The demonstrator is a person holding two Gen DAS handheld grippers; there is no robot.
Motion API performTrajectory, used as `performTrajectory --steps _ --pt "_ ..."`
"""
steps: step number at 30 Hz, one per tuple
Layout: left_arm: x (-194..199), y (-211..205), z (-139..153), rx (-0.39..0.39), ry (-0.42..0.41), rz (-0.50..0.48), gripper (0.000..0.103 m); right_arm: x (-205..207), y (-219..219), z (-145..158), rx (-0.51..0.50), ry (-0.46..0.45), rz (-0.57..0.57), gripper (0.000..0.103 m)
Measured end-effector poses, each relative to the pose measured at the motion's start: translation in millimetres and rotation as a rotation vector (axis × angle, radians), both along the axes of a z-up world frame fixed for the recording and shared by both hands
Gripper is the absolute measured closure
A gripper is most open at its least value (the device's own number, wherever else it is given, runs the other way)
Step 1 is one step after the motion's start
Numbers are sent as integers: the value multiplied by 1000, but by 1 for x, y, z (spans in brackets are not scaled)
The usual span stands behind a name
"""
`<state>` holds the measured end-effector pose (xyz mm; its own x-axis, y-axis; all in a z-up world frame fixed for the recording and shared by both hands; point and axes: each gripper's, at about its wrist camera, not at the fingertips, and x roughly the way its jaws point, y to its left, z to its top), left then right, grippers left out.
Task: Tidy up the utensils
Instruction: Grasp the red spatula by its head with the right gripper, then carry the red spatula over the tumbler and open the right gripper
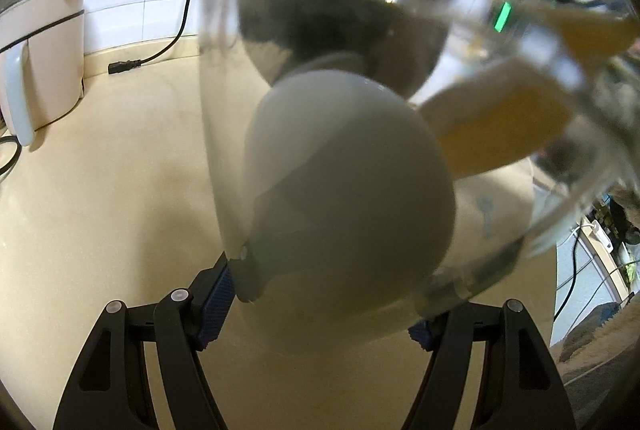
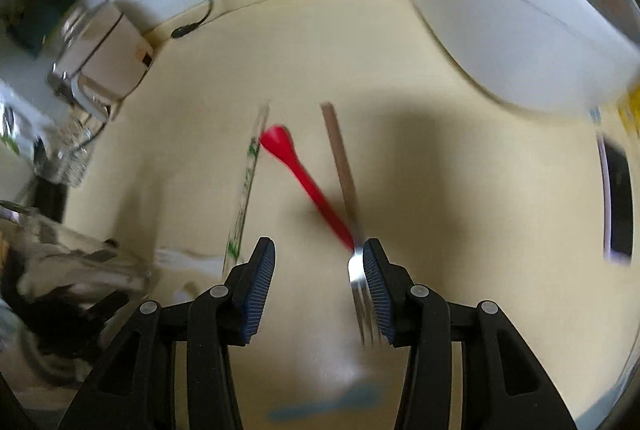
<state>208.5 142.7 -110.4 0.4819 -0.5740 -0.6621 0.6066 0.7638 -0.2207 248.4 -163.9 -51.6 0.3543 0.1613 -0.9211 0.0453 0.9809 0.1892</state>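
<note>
The left gripper (image 1: 320, 294) is closed on a clear glass jar (image 1: 400, 30), whose wall fills the space between the blue pads. Inside the jar, very close in front of this gripper, sits a white rounded spoon bowl (image 1: 348, 182), and to its right two pale wooden pieces (image 1: 508, 126) that look like handles or spatulas. So some utensils are already collected, as far as I can judge.

The right gripper (image 2: 320, 270) is about half open and holds nothing. A metal fork with a wooden handle (image 2: 348, 198) lies on the cream countertop (image 2: 480, 230) just at the inner side of its right finger; whether they touch I cannot tell, because the view is blurred. A red plastic spoon (image 2: 296, 166) lies ahead, its handle passing under the fork. Ahead and a little left lies a long wrapped pair of chopsticks with green print (image 2: 248, 182). These three still wait on the counter, so the task seems about halfway.
</note>
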Motion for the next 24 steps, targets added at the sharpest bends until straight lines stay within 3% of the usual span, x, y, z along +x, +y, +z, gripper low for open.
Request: performTrajectory --steps 4,7,13,15,16,17,22,24 --pt "0 0 0 0 0 0 29 42 40 -20 -183 -18 161 57" --pt "0 0 0 0 0 0 29 64 55 -40 -225 10 233 57" --pt "0 1 1 -2 2 0 28 91 57 -52 -172 9 243 58" --pt "0 0 0 -5 5 0 28 95 55 -51 -160 0 241 67" --pt "0 0 0 -5 6 0 28 95 54 -49 -156 -6 243 77" --pt "2 1 -2 -6 7 0 28 95 54 -49 -152 -8 244 79" --pt "4 12 0 -8 9 1 28 84 42 -44 -64 -46 188 79" --pt "3 12 0 -9 10 3 28 75 36 -27 16 -104 142 79"
